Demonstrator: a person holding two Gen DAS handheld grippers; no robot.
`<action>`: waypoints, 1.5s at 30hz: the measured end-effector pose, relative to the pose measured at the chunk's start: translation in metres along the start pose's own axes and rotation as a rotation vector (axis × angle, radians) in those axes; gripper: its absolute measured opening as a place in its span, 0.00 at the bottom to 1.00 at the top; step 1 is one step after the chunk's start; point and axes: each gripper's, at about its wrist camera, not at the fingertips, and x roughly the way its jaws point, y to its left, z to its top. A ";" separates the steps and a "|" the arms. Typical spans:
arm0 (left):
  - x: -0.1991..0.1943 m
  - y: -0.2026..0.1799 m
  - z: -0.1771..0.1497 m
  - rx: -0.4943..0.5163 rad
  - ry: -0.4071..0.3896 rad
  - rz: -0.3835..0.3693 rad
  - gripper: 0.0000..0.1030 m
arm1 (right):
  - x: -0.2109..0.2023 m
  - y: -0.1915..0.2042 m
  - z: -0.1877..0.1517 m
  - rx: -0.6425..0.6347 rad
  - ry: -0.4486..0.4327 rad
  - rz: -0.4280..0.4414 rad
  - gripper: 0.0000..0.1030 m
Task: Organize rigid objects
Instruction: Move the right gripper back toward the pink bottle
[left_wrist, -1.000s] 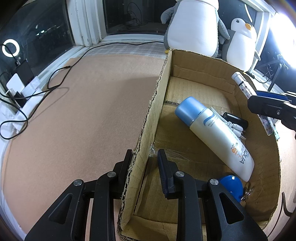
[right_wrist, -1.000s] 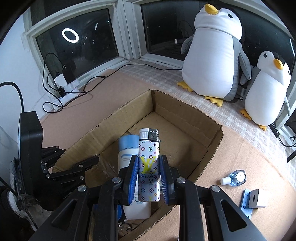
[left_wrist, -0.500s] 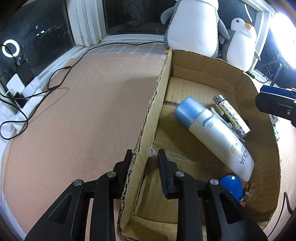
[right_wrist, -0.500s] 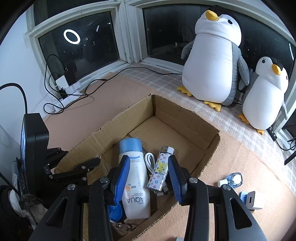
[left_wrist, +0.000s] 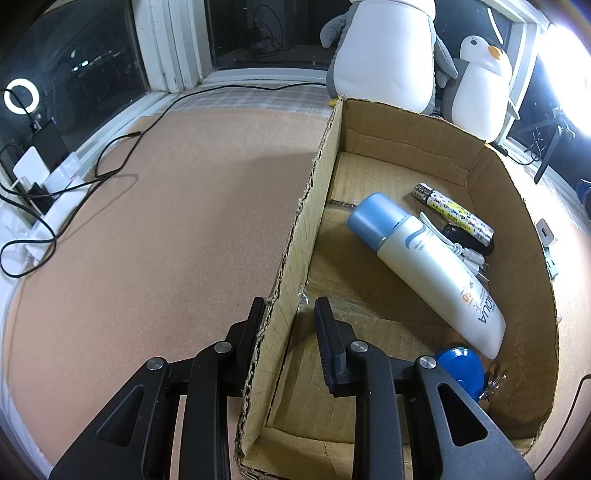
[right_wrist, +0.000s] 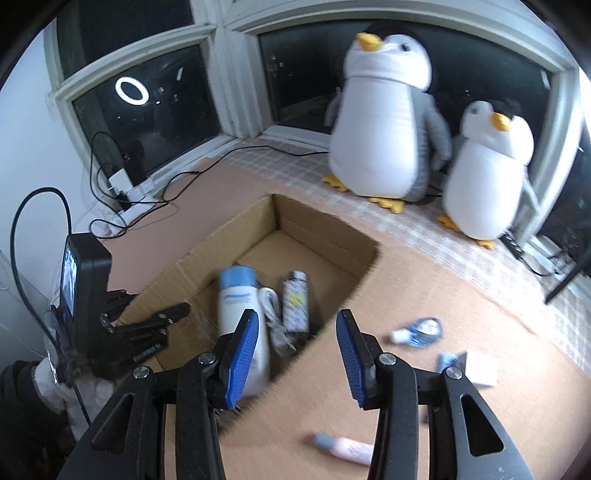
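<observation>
A cardboard box (left_wrist: 406, 140) (right_wrist: 325, 225) lies on the cork floor. In it lie a white bottle with a blue cap (left_wrist: 424, 266) (right_wrist: 240, 306), a patterned lighter (left_wrist: 454, 210) (right_wrist: 295, 299), a white cable (left_wrist: 461, 251), a black item (left_wrist: 469, 240) and a blue round thing (left_wrist: 461, 365). My left gripper (left_wrist: 290, 317) straddles the box's left wall (left_wrist: 295, 258), one finger each side, holding it. My right gripper (right_wrist: 295, 354) is open and empty above the box's near right edge.
On the floor right of the box lie a small clear bottle (right_wrist: 421, 328), a white block (right_wrist: 480, 369) and a pink tube (right_wrist: 347, 448). Two plush penguins (right_wrist: 384, 122) (right_wrist: 487, 166) stand by the window. Cables and a power strip (left_wrist: 48, 184) lie at the left.
My right gripper opened and dropped the lighter into the box, then pulled back to the right and opened wider. The left gripper stayed on the box wall.
</observation>
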 end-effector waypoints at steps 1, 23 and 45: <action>0.000 0.000 0.000 0.001 0.000 0.001 0.24 | -0.005 -0.009 -0.003 0.019 -0.002 -0.008 0.41; -0.001 -0.001 0.001 0.004 0.003 0.005 0.24 | 0.004 -0.047 -0.080 -0.125 0.218 0.029 0.42; -0.001 0.005 0.002 -0.009 0.007 -0.001 0.24 | 0.045 -0.041 -0.089 -0.201 0.294 -0.025 0.40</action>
